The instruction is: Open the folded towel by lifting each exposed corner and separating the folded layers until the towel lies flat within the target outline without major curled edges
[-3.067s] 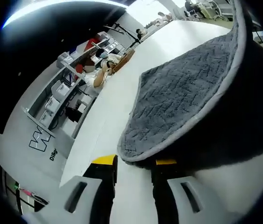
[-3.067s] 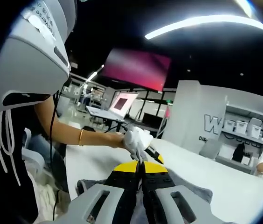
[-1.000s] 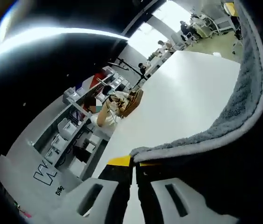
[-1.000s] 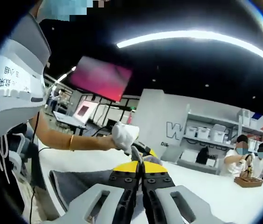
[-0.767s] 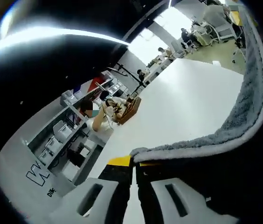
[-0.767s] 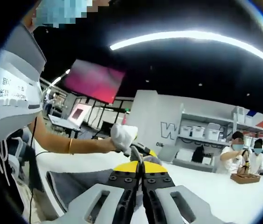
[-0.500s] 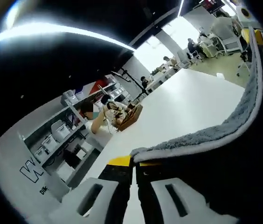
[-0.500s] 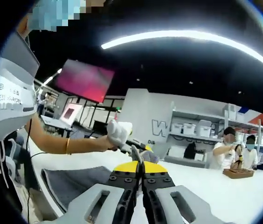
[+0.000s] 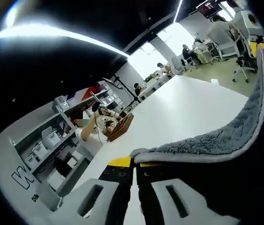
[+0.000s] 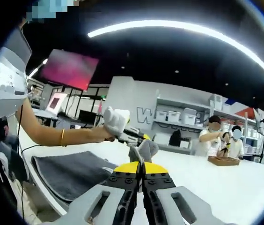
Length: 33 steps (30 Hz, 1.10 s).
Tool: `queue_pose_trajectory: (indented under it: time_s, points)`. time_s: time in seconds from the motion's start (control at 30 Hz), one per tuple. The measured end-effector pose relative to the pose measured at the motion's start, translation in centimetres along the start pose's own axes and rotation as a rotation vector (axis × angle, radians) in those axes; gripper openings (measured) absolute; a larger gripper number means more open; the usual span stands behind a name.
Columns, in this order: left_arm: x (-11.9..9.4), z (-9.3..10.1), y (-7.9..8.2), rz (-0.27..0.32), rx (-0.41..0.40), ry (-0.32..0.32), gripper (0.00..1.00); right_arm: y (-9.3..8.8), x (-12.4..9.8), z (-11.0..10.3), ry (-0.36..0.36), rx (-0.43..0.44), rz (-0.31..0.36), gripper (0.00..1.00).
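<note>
In the left gripper view, the left gripper [image 9: 135, 165] has its yellow-tipped fingers [image 9: 120, 163] pressed together on the pale edge of the fluffy grey towel [image 9: 225, 140]. The towel starts right at the fingers and stretches away to the right, lifted above the big white tabletop [image 9: 183, 110].

In the right gripper view, the right gripper [image 10: 143, 167] has its fingers squeezed on a bunched corner of the towel [image 10: 66, 173], which sticks up just above them. More of the towel lies on the tabletop [image 10: 230, 180] to the left of the fingers. Above and left of the fingers, a person's white-gloved hand [image 10: 115, 121] holds the left gripper [image 10: 132, 136].
</note>
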State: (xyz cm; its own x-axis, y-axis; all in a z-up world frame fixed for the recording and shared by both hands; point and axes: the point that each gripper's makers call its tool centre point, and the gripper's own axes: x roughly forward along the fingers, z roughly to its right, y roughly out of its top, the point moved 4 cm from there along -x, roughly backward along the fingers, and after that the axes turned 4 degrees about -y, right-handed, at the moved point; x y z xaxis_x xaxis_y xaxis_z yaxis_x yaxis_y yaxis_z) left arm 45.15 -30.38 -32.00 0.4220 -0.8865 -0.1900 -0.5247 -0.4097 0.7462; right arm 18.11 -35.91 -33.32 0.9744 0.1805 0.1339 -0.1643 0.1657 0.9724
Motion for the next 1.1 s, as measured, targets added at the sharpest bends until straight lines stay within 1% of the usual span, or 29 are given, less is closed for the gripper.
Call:
queue_pose_trajectory:
  time_s: [0.1,0.27,0.3,0.43,0.57,0.7,0.83,0.97,1.1]
  points:
    - [0.7,0.6,0.3,0.005,0.002,-0.010,0.01,-0.4,-0.5,0.3,-0.016,-0.009,-0.016,0.00]
    - [1.8,1.4,0.4,0.001,0.001,-0.024,0.01,-1.0,-1.2,0.8,-0.035,0.005,-0.027,0.00]
    - [2.1,1.6,0.5,0.000,0.001,-0.028,0.01,-1.4,-1.4,1.0,-0.044,0.012,-0.036,0.00]
    - [3.2,2.3,0.6,-0.002,-0.002,-0.041,0.01,-2.0,-1.8,1.1,-0.046,0.027,-0.047,0.00]
    - [4.4,3.2,0.3,-0.016,0.002,-0.063,0.01,-2.7,-1.9,1.5,-0.057,0.042,-0.061,0.00]
    - [5.6,3.9,-0.1,-0.026,-0.013,-0.081,0.01,-3.4,-1.9,2.1,-0.082,0.059,-0.073,0.00]
    - [6.4,4.2,-0.3,-0.033,-0.017,-0.093,0.01,-3.9,-2.0,2.5,-0.098,0.079,-0.075,0.00]
    - [7.3,4.6,-0.6,-0.040,-0.025,-0.106,0.01,-4.7,-2.1,2.7,-0.105,0.089,-0.091,0.00]
    - [8.5,5.6,-1.6,-0.063,-0.024,-0.132,0.01,-6.0,-2.1,2.8,-0.126,0.111,-0.116,0.00]
